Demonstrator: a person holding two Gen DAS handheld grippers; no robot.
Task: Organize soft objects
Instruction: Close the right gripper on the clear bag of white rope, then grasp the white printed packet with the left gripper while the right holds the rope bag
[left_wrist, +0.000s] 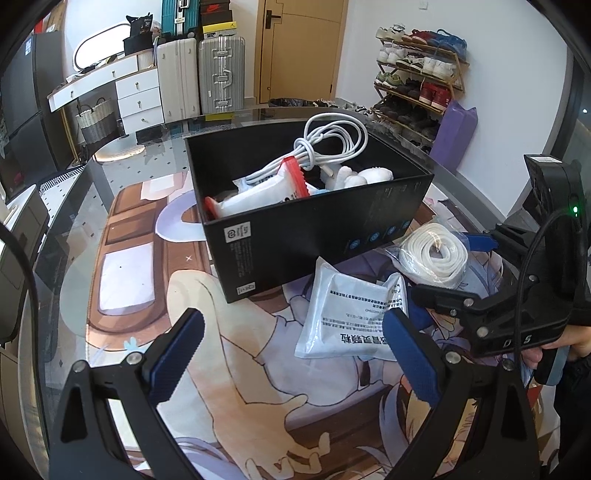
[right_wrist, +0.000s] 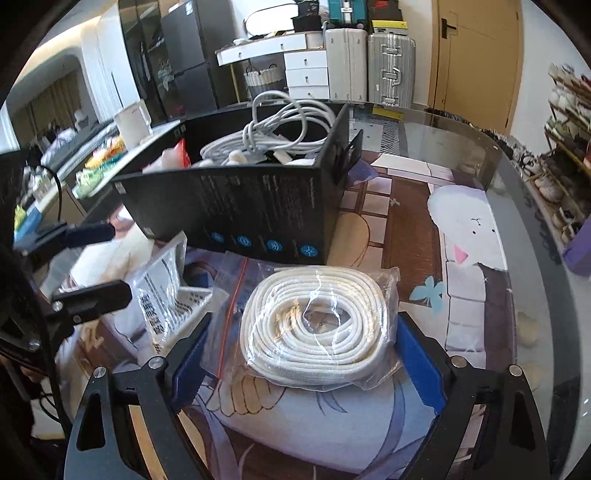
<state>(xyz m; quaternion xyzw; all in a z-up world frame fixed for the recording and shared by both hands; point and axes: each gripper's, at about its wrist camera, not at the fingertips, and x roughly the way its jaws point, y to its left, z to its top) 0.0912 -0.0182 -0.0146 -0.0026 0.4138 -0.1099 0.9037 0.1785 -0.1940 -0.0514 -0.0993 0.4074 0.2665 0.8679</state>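
A black box (left_wrist: 314, 236) stands on the printed mat and holds a white cable coil (left_wrist: 332, 144), a red-and-white packet (left_wrist: 269, 188) and a white plush toy (left_wrist: 365, 175). A white flat packet (left_wrist: 347, 321) lies in front of the box. A bagged coil of white rope (right_wrist: 317, 325) lies right of it, also in the left wrist view (left_wrist: 436, 258). My right gripper (right_wrist: 306, 354) is open, its blue pads (right_wrist: 421, 362) on either side of the rope bag. My left gripper (left_wrist: 291, 354) is open and empty, just short of the flat packet.
The printed mat (left_wrist: 229, 387) covers a glass table whose curved edge (right_wrist: 524, 206) runs along the right. The black box (right_wrist: 251, 206) stands just beyond the rope bag. Suitcases, drawers and a shoe rack (left_wrist: 417, 81) stand behind the table.
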